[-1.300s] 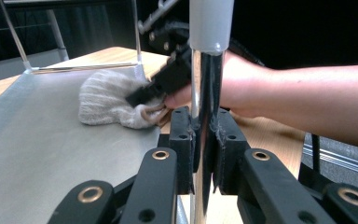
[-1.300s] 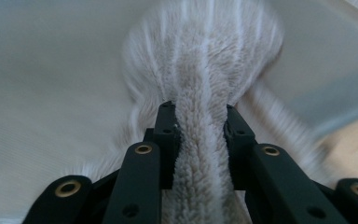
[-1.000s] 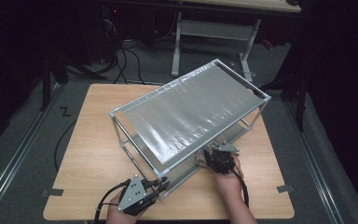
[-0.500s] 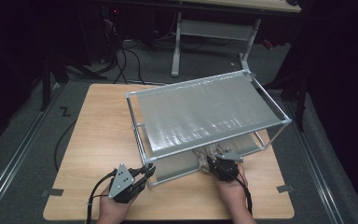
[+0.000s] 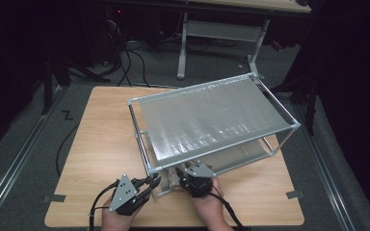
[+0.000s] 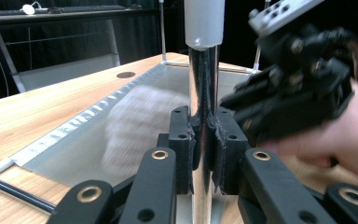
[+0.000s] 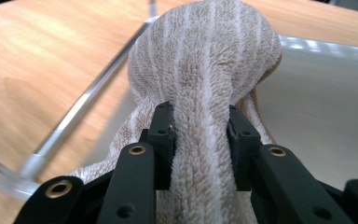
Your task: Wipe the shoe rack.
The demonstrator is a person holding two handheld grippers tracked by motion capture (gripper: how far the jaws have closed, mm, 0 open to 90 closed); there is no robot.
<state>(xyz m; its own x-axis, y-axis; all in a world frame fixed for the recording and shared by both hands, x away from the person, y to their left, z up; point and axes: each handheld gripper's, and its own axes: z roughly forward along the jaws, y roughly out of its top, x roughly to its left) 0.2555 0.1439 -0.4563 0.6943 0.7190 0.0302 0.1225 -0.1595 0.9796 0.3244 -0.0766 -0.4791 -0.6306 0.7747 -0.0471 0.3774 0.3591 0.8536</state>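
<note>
Now L tongs (image 6: 204,140) clamped on rack post (image 6: 204,93); R tongs (image 7: 200,135) gripping striped towel (image 7: 205,56), jaws just widening.

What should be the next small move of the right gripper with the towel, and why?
Probably sweep the towel further along the lower shelf. The right gripper is clamped on the towel, bunched over that shelf's near edge, while the left gripper pinches the rack's corner post, steadying the rack.
</note>
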